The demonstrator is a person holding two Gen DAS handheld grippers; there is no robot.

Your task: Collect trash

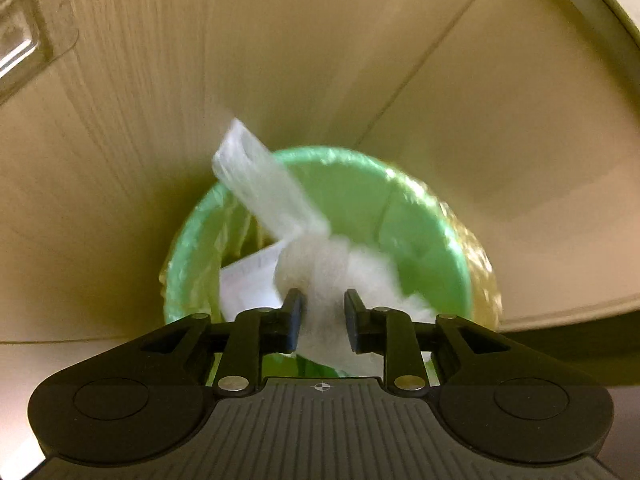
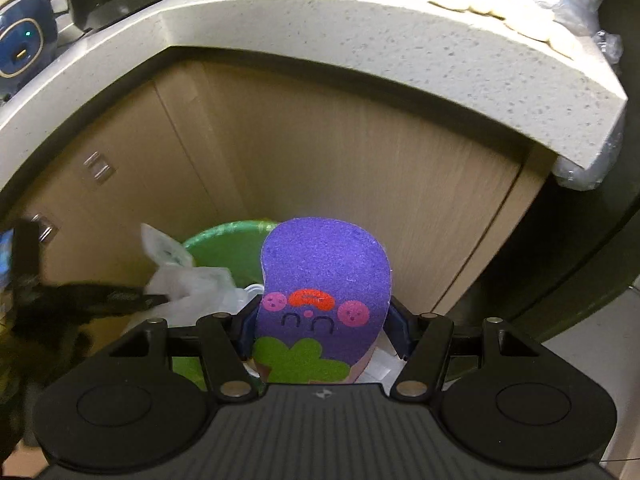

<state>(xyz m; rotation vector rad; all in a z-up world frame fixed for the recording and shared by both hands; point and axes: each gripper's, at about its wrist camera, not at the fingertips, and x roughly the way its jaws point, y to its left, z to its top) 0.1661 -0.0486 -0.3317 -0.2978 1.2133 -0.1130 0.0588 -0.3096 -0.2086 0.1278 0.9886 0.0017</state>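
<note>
Left gripper (image 1: 322,318): black, ribbed grey base plate, small crosshair mark, silver pivot screws, round discs on both flanks. Right gripper (image 2: 322,330): same black build, blue finger pads (image 2: 400,322), silver screws.

Purple sponge (image 2: 326,280) printed with pink cheeks, red mouth, green patch; green-lined bin (image 1: 420,216); white crumpled bag (image 1: 320,264); speckled grey-white bench (image 2: 360,40).

The left gripper (image 1: 323,320) points steeply down, jaws parted with a white bag (image 1: 320,264) between them. The right gripper (image 2: 323,330) clamps a sponge (image 2: 324,300).
</note>
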